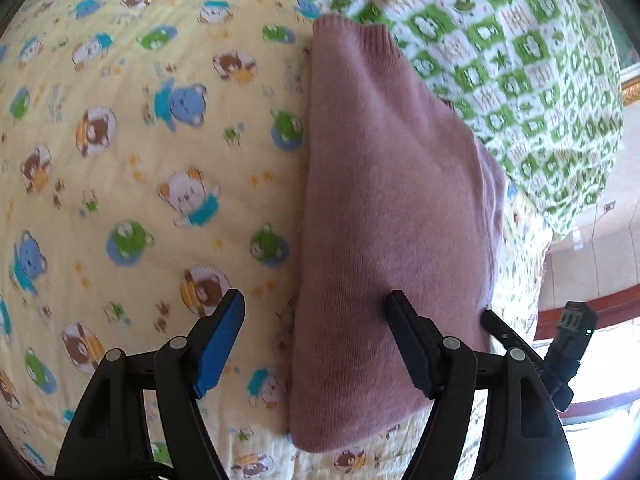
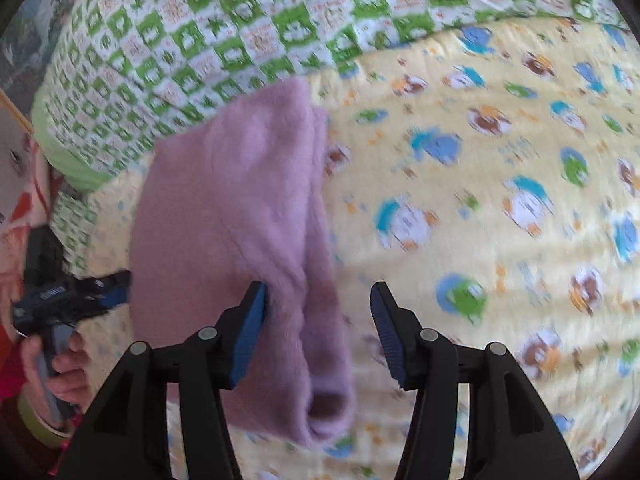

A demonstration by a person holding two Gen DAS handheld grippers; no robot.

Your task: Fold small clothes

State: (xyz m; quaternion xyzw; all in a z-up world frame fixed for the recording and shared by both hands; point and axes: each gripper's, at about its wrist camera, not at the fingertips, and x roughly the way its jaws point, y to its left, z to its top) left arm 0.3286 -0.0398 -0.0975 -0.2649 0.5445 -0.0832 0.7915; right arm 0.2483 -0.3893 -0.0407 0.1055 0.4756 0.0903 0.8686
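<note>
A small pink knitted garment (image 1: 392,208) lies folded in a long strip on the yellow bear-print quilt (image 1: 140,160). It also shows in the right wrist view (image 2: 236,216), with a sleeve cuff (image 2: 328,404) at its near end. My left gripper (image 1: 316,304) is open above the garment's left edge, holding nothing. My right gripper (image 2: 318,296) is open over the garment's right edge and sleeve, holding nothing. The other gripper shows at the right edge of the left wrist view (image 1: 560,344) and at the left of the right wrist view (image 2: 60,296).
A green-and-white checked quilt (image 1: 500,52) lies bunched at the far end of the garment, also in the right wrist view (image 2: 200,40). The bed's edge and floor show at the right (image 1: 592,248). A hand (image 2: 60,364) holds the left gripper's handle.
</note>
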